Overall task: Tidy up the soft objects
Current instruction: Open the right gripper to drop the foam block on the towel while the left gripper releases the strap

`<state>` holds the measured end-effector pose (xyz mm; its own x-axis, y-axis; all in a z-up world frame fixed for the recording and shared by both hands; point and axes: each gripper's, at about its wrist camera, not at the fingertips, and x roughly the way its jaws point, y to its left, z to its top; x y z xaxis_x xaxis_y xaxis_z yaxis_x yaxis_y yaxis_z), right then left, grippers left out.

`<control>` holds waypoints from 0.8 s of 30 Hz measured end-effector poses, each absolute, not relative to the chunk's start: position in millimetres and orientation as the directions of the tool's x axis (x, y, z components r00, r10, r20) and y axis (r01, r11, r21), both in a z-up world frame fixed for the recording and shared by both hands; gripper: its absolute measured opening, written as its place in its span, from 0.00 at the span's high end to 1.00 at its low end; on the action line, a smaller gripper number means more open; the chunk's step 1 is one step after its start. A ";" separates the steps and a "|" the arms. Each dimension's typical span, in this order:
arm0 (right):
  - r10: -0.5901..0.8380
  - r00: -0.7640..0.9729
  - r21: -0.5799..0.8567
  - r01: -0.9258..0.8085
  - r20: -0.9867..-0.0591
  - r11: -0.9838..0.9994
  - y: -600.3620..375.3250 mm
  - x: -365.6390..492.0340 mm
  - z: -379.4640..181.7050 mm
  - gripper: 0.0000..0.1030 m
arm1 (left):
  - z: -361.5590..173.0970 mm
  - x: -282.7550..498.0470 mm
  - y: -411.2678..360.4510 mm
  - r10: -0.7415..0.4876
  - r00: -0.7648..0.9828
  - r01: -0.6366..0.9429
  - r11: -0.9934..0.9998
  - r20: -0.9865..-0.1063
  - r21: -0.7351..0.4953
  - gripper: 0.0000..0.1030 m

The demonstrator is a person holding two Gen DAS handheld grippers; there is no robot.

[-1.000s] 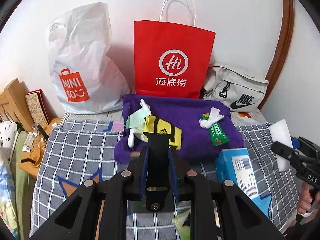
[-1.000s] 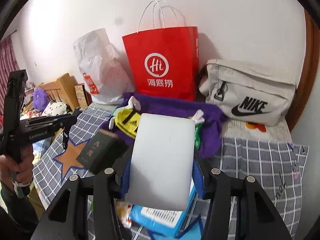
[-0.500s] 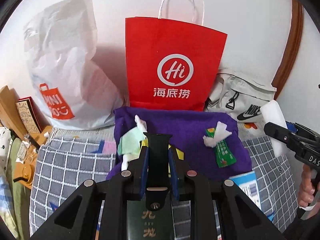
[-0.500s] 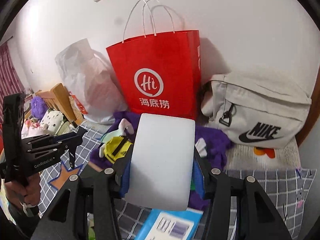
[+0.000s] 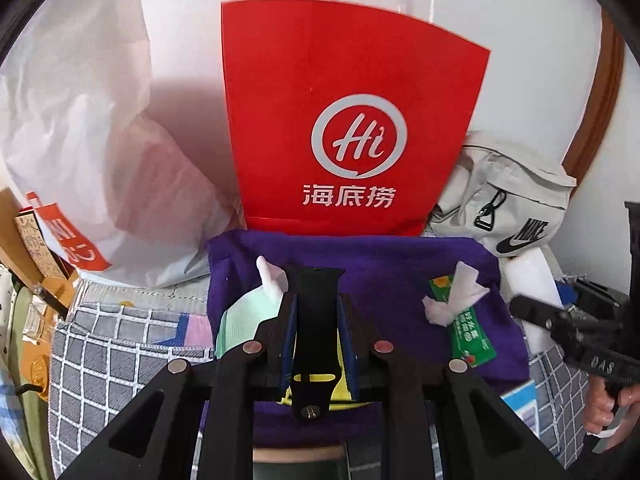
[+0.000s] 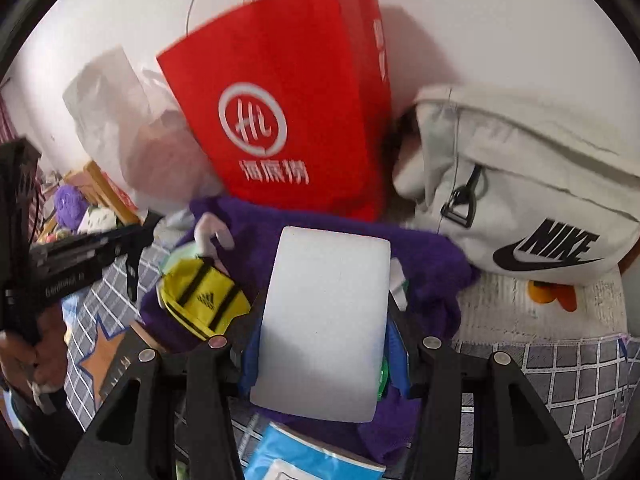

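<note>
A bed covered with a grey and white checked quilt [image 5: 120, 344] is seen from two handheld grippers.

The left gripper [image 5: 316, 320] is seen with its fingers drawn close together, clamped on a flat black silicone watch strap [image 5: 316, 320] that stands upright between them. The right gripper [image 6: 324, 336] is seen with its fingers set about half open, pressed against both sides of a white rectangular foam block [image 6: 324, 320], which is held upright between them.

Both held things are poised above a rumpled purple fleece cloth [image 5: 380, 264] that is spread on the quilt. On the cloth are laid a small yellow pouch with black stripes [image 6: 204, 300], a pale green folded cloth [image 5: 244, 316] just beside it, and a green sachet with a crumpled white tissue [image 5: 460, 320] towards the other side.

Behind the cloth, against a white wall, a tall red paper carrier bag with white string handles [image 5: 348, 120] is stood upright. A white crinkled plastic shopping bag [image 5: 80, 140] is set to its left, and an off-white fabric waist bag with a black logo [image 6: 520, 200] to its right.

A light blue packet [image 6: 304, 456] is partly seen at the near edge, below the foam block. A hand [image 5: 608, 404] is seen gripping the right gripper's handle.
</note>
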<state>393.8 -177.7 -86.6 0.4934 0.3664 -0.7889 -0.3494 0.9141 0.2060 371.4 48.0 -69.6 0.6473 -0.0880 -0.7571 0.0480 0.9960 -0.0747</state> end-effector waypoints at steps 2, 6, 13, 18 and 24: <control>0.358 0.473 0.197 -0.357 -0.805 0.913 -176.9 395.4 -94.7 0.50 | -75.5 376.2 49.0 -0.081 0.646 0.047 0.997 -0.759 -0.067 0.81; 0.335 0.438 0.174 -0.367 -0.834 0.914 -175.5 400.2 -113.5 0.50 | -89.7 384.9 54.3 -0.102 0.628 0.038 0.994 -0.771 -0.101 0.81; 0.295 0.380 0.145 -0.376 -0.877 0.915 -170.7 408.2 -139.6 0.50 | -105.2 395.4 53.8 -0.125 0.595 0.046 0.992 -0.794 -0.122 0.81; 0.271 0.348 0.120 -0.399 -0.897 0.909 -164.8 408.9 -152.2 0.49 | -112.3 401.3 47.1 -0.135 0.578 0.062 0.991 -0.805 -0.121 0.81; 0.269 0.319 0.138 -0.380 -0.909 0.915 -167.4 414.9 -162.7 0.49 | -127.8 409.2 44.6 -0.131 0.538 0.055 0.991 -0.832 -0.121 0.81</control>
<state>414.9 -167.4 -162.7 0.3186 0.2690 -0.9089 -0.3799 0.9148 0.1376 409.2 44.6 -127.8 0.5383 -0.1315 -0.8324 0.0545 0.9911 -0.1212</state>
